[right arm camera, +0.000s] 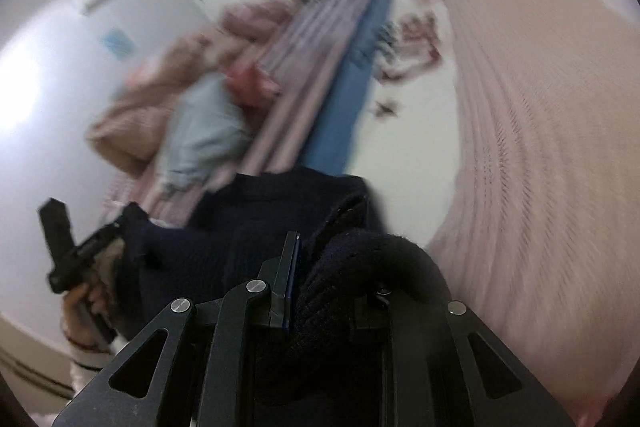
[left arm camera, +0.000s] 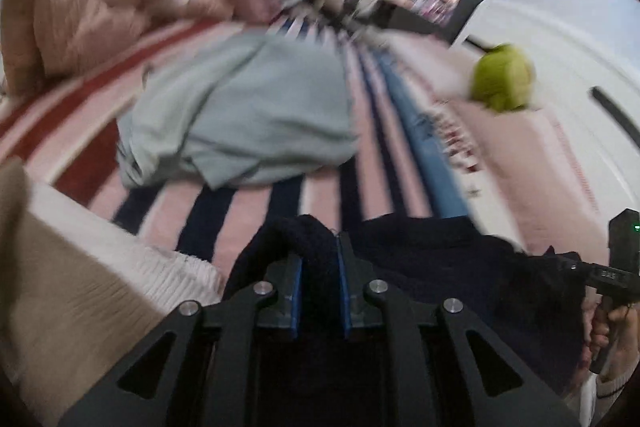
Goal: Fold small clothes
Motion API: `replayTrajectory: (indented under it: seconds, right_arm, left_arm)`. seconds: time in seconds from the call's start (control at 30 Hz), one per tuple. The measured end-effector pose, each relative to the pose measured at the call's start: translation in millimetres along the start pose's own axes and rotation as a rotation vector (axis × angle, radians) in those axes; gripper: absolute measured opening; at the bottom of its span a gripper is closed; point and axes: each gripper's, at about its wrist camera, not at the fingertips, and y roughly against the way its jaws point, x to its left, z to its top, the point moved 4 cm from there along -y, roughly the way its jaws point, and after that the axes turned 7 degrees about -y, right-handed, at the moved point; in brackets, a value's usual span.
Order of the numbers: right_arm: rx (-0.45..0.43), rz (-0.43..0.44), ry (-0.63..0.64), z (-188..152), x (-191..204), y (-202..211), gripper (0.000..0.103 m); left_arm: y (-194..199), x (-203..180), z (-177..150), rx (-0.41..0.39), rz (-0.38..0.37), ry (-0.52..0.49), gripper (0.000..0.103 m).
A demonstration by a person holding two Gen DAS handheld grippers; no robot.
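A dark navy knit garment (left arm camera: 440, 251) hangs stretched between my two grippers above the striped bed cover (left arm camera: 248, 203). My left gripper (left arm camera: 320, 259) is shut on one edge of the garment, with knit bunched between its blue pads. My right gripper (right arm camera: 320, 267) is shut on the other edge (right arm camera: 260, 227); thick knit folds over and hides its right finger. Each gripper shows in the other's view, the right one (left arm camera: 612, 275) and the left one (right arm camera: 80, 255). Both views are blurred by motion.
A light grey-blue garment (left arm camera: 240, 119) lies crumpled on the bed ahead. A pink-beige knit pile (left arm camera: 92, 19) lies at the far left. A green plush toy (left arm camera: 502, 77) sits at the right by a pink blanket (right arm camera: 540, 147). A beige cloth (left arm camera: 52, 299) is at the near left.
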Motion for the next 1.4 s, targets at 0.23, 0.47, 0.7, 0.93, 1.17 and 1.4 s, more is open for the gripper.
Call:
replayTrajectory:
  seconds: [0.23,0.47,0.7,0.93,1.17,1.4]
  right_arm:
    - [0.035,0.017,0.0,26.6,-8.1,-38.9,0.038]
    - [-0.071,-0.042,0.26,-1.8,40.3,22.1,0.084]
    - [0.016,-0.099,0.362,-34.1,62.4,-3.7,0.072]
    - [-0.163,-0.349,0.446,2.8,35.7,0.9,0.08]
    - [0.164,-0.342,0.559,19.4,9.2,-71.4,0.05]
    - [-0.037,-0.37,0.514,24.8,24.7,-39.5,0.01]
  left_arm:
    - [-23.9,0.2,3.5,0.081,-0.052,-0.007,0.047]
    - [75.0,-31.6,5.4,-0.076,-0.188,-0.155,0.073]
    - [40.6,-45.2,-19.5,0.068,-0.136,-0.203,0.073]
    - [-27.0,-4.1,11.6,0.153,0.061,-0.149,0.084]
    - [-89.2,-14.4,9.1,0.305,-0.121,-0.142,0.062]
    - [-41.6,-18.4,22.6,0.07,0.075,-0.211,0.014]
